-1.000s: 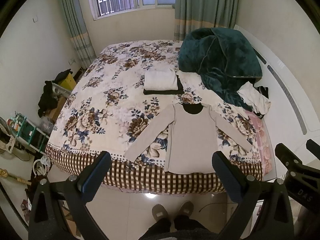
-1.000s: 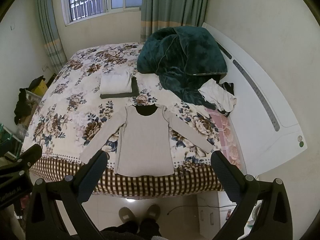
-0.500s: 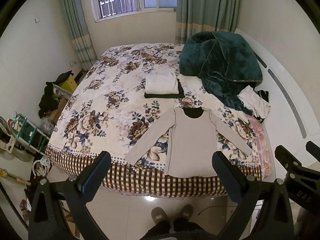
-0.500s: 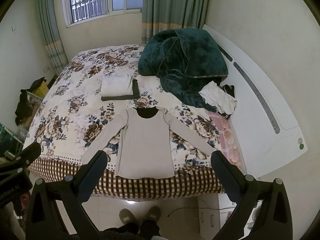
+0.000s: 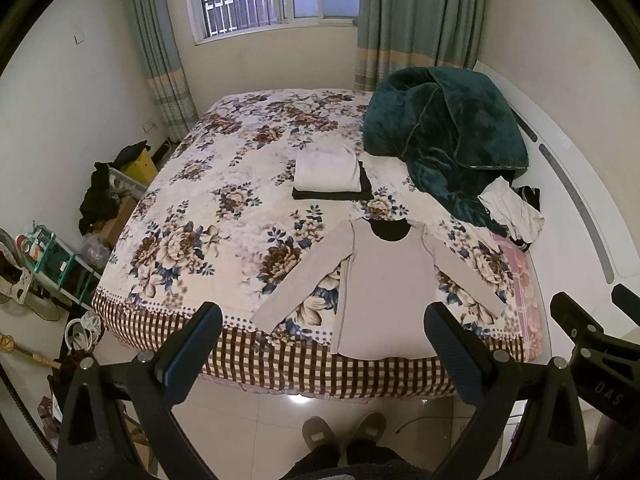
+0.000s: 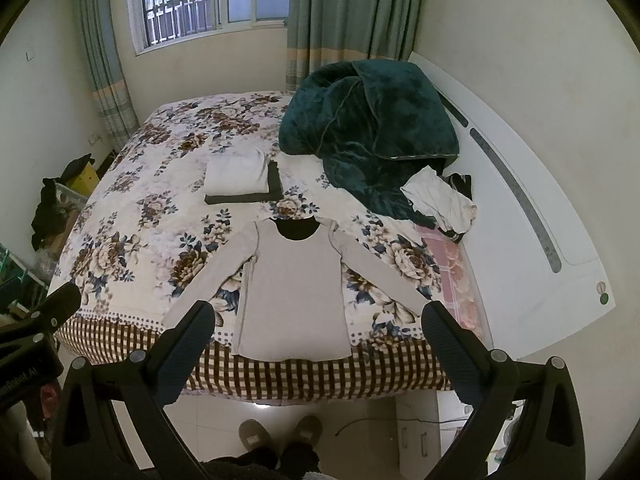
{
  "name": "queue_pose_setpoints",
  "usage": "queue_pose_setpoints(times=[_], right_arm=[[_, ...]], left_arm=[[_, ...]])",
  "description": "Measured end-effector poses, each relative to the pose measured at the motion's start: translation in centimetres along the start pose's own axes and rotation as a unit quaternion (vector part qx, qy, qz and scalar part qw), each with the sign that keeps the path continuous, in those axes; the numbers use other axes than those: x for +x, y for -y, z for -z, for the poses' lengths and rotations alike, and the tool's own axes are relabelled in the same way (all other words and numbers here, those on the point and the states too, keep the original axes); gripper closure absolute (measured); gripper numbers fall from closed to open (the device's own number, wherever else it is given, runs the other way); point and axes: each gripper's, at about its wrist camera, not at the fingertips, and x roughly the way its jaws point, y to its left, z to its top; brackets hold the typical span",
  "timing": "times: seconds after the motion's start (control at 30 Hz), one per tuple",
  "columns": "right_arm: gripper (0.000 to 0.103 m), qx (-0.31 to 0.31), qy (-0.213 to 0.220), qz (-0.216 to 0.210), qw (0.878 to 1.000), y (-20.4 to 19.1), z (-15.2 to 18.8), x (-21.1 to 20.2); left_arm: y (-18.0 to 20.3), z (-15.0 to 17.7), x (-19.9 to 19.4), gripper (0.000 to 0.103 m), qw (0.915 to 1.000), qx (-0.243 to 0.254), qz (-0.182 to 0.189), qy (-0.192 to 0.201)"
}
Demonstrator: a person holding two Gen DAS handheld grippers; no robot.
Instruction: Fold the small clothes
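You are holding both grippers high over the foot of the bed, each tilted down toward the mattress. The left gripper (image 5: 322, 334) is spreading its two blue-padded fingers wide apart, gripping nothing; the right gripper (image 6: 318, 330) is doing the same, empty and clear of any cloth. In the left wrist view the right gripper's black body is showing at 4 o'clock, with white lettering that seems to read "DAS". In the right wrist view the left gripper's body is sitting at 8 o'clock, carrying partly cut-off white print ending in "AI"; the rest cannot be read.

The beige long-sleeved top (image 5: 386, 292) is lying flat on the floral bedspread (image 5: 208, 216) at the near edge, neckline pointing toward 12 o'clock, sleeves slanting out toward 8 and 4 o'clock, hem hanging just over the checked border. Beyond its collar, toward 12 o'clock, a folded white garment (image 5: 327, 170) is resting on a folded dark one (image 5: 366, 190). A dark green blanket (image 5: 444, 132) is heaped at 1 o'clock, with a crumpled white cloth (image 5: 510, 208) lying just beside it at 3 o'clock. Your slippers (image 6: 280, 432) are standing on the tile at 6 o'clock.
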Motion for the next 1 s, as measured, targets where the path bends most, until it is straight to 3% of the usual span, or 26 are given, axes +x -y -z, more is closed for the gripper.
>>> queue_pose_setpoints(times=[1.0], right_arm=[[0.0, 0.0, 0.003, 0.001, 1.0, -1.0, -0.5, -0.3]], left_arm=[[-0.2, 0.0, 0.0, 0.0, 1.0, 0.0, 0.001, 0.003]])
